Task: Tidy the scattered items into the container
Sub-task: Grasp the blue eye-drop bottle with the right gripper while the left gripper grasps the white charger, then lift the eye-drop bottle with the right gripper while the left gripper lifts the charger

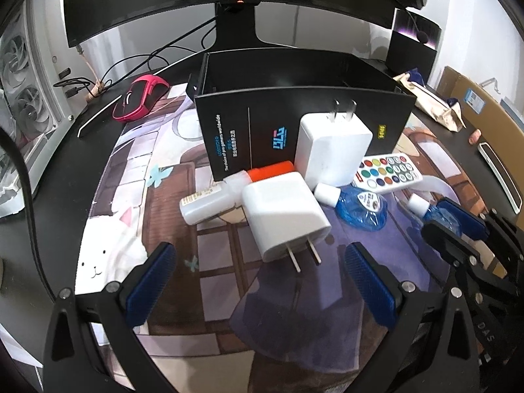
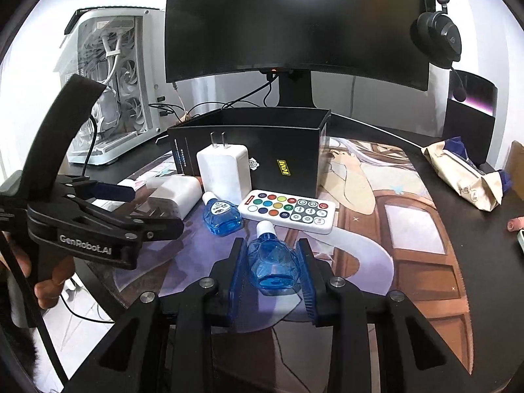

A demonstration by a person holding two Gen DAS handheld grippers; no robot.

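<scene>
Two tongs in view. Right tongs (image 2: pixel 272 263) clamped on a blue bottle (image 2: pixel 273 263), low over the mat on the worktop (image 2: pixel 484 229), near the black box (image 2: pixel 262 150). Left tongs (image 1: pixel 258 281) spread wide, empty, hovering before a white charger (image 1: pixel 285 219).

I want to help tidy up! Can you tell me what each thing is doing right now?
Right gripper: shut on the near blue bottle.
Left gripper: fingers open, empty.
Black box: open on top, upright.
Tall white charger: leaning on the box, prongs up.
Other white charger: lying down.
Second blue bottle: lying down, cap on.
Remote: lying flat.
</scene>
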